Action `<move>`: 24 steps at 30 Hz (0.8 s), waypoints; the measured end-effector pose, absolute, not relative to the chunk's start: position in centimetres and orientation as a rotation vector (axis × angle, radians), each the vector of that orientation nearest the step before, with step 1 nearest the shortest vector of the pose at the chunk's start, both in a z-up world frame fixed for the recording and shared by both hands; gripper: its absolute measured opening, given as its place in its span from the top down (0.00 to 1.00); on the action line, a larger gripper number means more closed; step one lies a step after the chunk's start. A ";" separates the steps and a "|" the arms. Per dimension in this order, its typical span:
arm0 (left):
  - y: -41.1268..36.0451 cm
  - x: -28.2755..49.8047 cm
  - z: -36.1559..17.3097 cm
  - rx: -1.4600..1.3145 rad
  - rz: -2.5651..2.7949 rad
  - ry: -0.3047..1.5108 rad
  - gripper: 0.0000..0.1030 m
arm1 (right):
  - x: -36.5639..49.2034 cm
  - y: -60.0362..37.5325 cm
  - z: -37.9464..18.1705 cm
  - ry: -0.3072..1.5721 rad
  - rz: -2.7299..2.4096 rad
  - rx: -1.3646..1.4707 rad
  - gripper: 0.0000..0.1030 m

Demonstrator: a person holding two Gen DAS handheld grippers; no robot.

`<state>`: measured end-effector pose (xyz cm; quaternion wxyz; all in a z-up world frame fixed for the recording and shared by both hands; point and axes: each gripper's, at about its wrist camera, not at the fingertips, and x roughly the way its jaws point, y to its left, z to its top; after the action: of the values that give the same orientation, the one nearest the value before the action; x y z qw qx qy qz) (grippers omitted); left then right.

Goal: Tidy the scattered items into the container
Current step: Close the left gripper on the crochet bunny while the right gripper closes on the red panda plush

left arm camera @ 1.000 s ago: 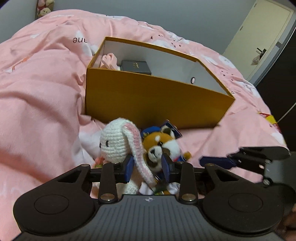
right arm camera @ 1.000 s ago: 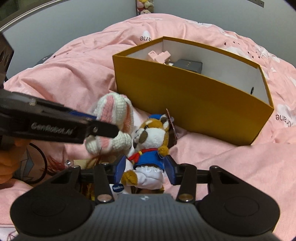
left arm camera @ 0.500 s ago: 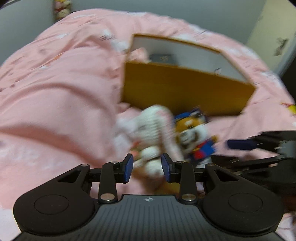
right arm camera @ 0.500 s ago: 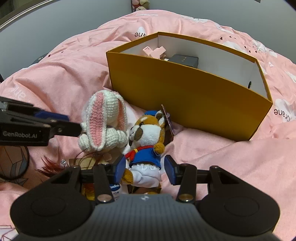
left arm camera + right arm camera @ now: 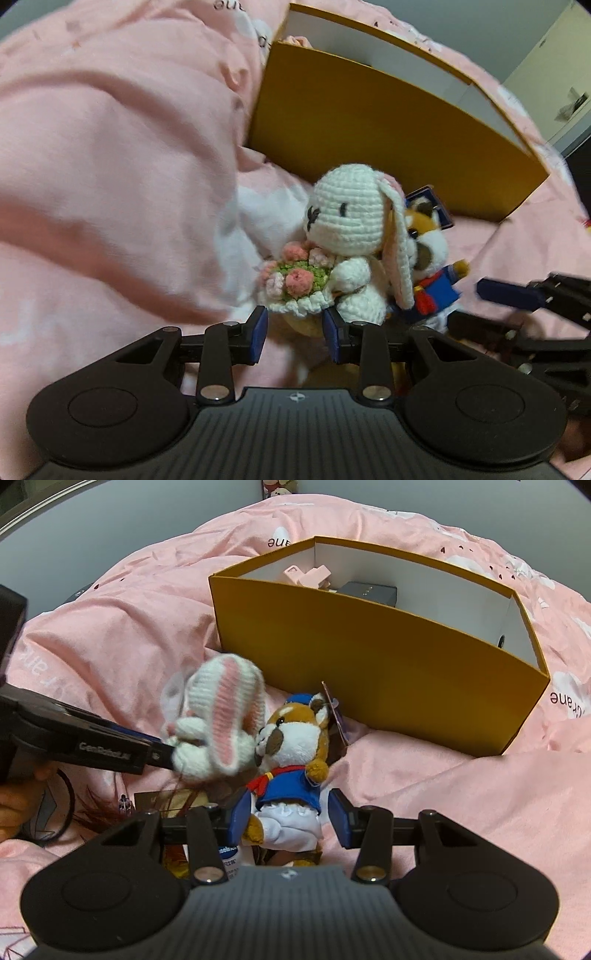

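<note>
A white crochet bunny (image 5: 351,236) with a flower bouquet sits on the pink bedding in front of the yellow box (image 5: 369,122). My left gripper (image 5: 295,334) is open, its pads at either side of the bouquet's base. In the right wrist view the bunny (image 5: 218,731) shows beside the left gripper's fingers (image 5: 110,749). A fox plush (image 5: 291,760) in a blue sailor outfit lies between the open pads of my right gripper (image 5: 286,821). It also shows in the left wrist view (image 5: 428,258). The yellow box (image 5: 369,657) stands behind the toys.
The box holds a pink clip (image 5: 306,576) and a dark small case (image 5: 369,592). A small tube with a blue label (image 5: 229,856), a hair tie (image 5: 62,805) and a flat packet (image 5: 155,801) lie by my right gripper. Rumpled pink bedding (image 5: 110,147) surrounds everything.
My left gripper swung left and came back in close to the bunny, now at its bouquet. The bunny has shifted and blurs in the right wrist view. My right gripper stays around the fox plush.
</note>
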<state>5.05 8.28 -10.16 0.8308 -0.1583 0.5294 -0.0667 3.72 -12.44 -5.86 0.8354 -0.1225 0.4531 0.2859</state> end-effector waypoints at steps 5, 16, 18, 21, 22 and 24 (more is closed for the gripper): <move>8.4 5.3 -10.5 -0.398 -0.142 1.096 0.56 | 3.9 -12.6 -6.1 0.967 0.604 -0.248 0.52; 7.9 7.1 -12.7 -0.498 -0.177 1.132 0.34 | 4.5 -12.9 -6.6 0.996 0.605 -0.222 0.48; 7.8 7.5 -13.2 -0.518 -0.179 1.147 0.30 | 4.7 -12.9 -6.8 1.010 0.606 -0.219 0.48; 7.6 7.8 -13.5 -0.524 -0.188 1.146 0.30 | 5.0 -12.9 -7.2 1.022 0.607 -0.206 0.48; 7.5 7.8 -13.6 -0.525 -0.190 1.144 0.30 | 5.1 -13.0 -7.4 1.026 0.605 -0.199 0.48; 7.4 7.8 -13.6 -0.527 -0.191 1.138 0.31 | 5.5 -13.0 -7.8 1.042 0.604 -0.182 0.48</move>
<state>7.80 7.41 -13.61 0.8054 -0.2463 0.5316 -0.0894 5.48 -12.99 -7.84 0.8203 -0.0855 0.4892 0.2837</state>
